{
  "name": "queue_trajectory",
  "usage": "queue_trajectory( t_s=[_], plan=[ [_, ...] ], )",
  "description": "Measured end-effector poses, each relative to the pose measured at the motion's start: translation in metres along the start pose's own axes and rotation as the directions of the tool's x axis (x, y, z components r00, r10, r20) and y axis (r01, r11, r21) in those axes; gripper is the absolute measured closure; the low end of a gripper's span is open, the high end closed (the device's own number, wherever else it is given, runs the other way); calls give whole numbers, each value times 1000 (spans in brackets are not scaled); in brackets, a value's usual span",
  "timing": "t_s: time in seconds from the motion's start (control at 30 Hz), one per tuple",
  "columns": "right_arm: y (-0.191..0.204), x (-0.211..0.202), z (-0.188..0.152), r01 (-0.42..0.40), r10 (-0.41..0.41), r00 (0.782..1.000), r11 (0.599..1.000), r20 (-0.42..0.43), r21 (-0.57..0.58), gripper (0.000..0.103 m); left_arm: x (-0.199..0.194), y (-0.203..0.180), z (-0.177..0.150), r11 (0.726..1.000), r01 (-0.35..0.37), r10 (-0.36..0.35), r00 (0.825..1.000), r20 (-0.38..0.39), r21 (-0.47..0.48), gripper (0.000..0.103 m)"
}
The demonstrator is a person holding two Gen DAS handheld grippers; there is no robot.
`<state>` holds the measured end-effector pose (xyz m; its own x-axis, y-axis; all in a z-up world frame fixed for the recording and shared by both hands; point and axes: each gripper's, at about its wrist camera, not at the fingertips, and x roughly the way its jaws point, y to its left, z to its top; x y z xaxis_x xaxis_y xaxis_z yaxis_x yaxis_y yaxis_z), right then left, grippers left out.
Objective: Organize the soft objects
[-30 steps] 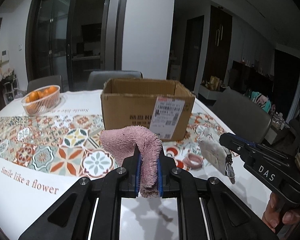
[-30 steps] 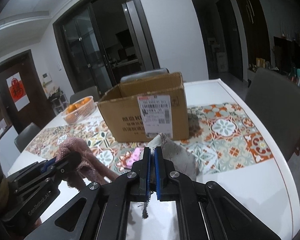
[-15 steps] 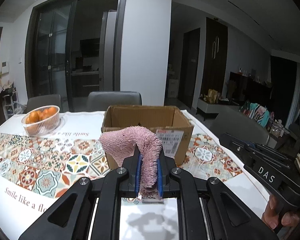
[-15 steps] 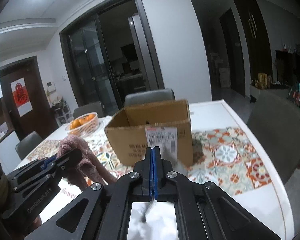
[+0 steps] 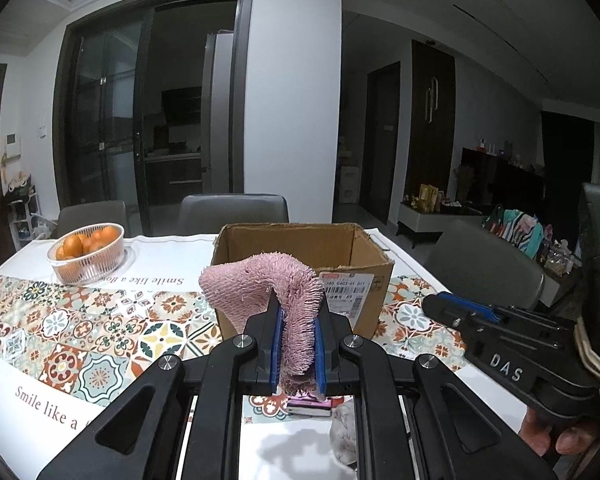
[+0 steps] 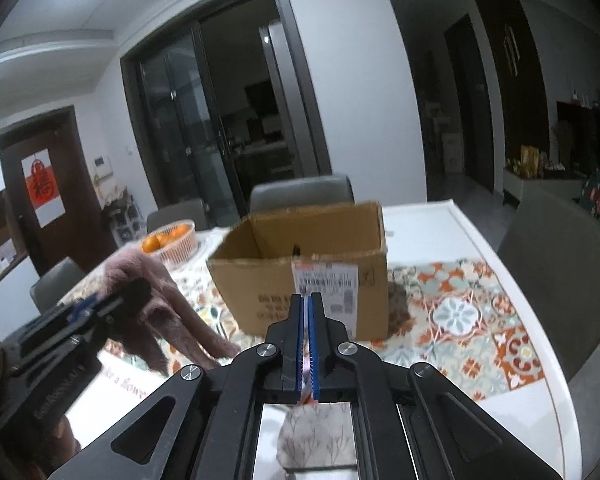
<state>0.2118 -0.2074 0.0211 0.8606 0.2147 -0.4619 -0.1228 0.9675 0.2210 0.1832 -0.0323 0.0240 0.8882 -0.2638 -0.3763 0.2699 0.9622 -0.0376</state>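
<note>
Pink and shaggy, the cloth (image 5: 288, 312) is pinched in the left gripper (image 5: 298, 354), its pads pressed on a fold; the free end arches over toward 10 o'clock, and in the right view its long axis hangs down toward the table (image 6: 440, 220). The box (image 5: 300, 240) stands open-topped at 12 o'clock of both grippers, near, behind the cloth. The right gripper (image 6: 306, 344) is nearly together, its jaws opening, with a thin edge of the printed cloth (image 6: 320, 436) between them; that cloth hangs below at 6 o'clock. Judging by the views, both hands are about equally near the box, so either load goes forward and over the rim
</note>
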Motion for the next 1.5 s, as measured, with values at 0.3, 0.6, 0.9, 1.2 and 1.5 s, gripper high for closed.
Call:
queue_trajectory(
  t_s=[0.3, 0.6, 0.9, 1.2, 1.5],
  plan=[
    [1, 21, -18, 15, -16, 997, 1000, -79, -9, 34, 4, 8, -24, 1000, -15, 13, 998, -58, -21, 89],
    [2, 43, -40, 35, -40, 986, 999, -163, -35, 13, 16, 15, -50, 999, -33, 27, 991, -133, -41, 89],
    [-8, 80, -62, 8, -3, 951, 1000, -308, 17, 8, 30, 14, -66, 999, -45, 39, 983, -182, -30, 89],
    [-11, 110, -79, 12, -3, 915, 1000, -404, 21, 8, 44, 17, -77, 998, -56, 47, 973, -225, -35, 89],
    [-11, 131, -93, 48, -49, 882, 999, -469, -15, 8, 57, 18, -88, 997, -52, 37, 962, -270, -49, 89]
  ],
)
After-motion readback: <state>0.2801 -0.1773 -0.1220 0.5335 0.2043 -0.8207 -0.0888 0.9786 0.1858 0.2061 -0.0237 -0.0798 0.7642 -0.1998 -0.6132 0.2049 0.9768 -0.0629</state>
